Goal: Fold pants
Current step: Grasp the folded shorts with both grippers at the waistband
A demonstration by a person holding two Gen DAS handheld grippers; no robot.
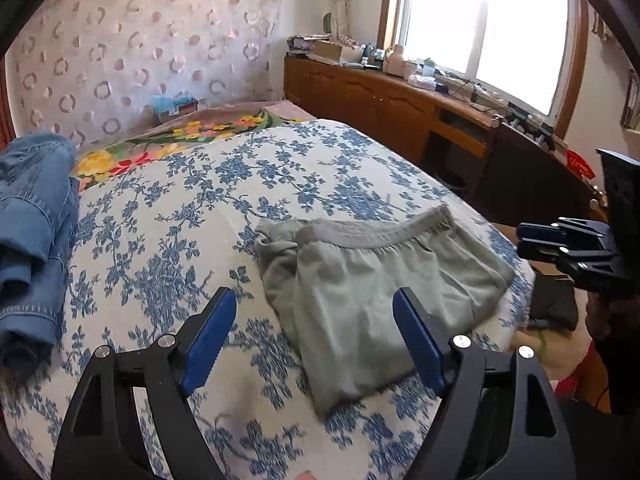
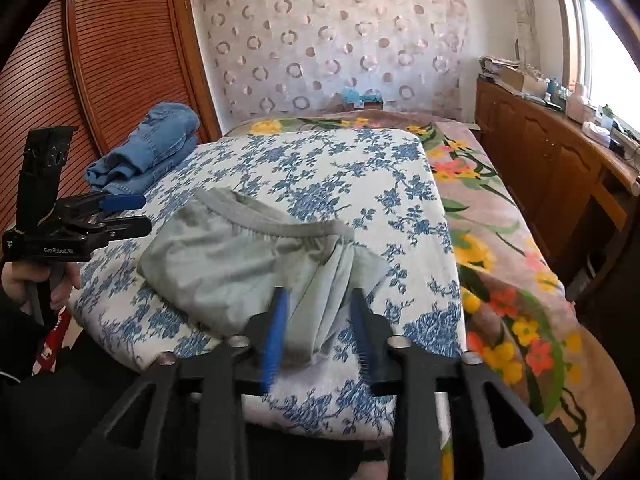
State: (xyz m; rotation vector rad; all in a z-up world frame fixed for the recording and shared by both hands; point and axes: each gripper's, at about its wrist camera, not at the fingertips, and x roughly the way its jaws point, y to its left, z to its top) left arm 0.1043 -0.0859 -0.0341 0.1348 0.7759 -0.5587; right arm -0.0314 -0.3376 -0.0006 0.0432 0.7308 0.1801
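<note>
One floral bedspread [image 1: 192, 216] under folded pants [image 1: 372, 280]

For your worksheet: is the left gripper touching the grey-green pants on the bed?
Apart. In the right wrist view the left gripper hangs clear of the grey-green pants, with floral bedspread visible between them.

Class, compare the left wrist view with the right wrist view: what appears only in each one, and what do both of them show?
Only the left wrist view shows the bright window and the dark item below the bed's edge. Only the right wrist view shows the slatted wooden door and a hand holding the left tongs. Both show the pale green pants on the blue-flowered cover, the denim garment, the wooden cabinet, and the right tongs, open around the pants' edge.
</note>
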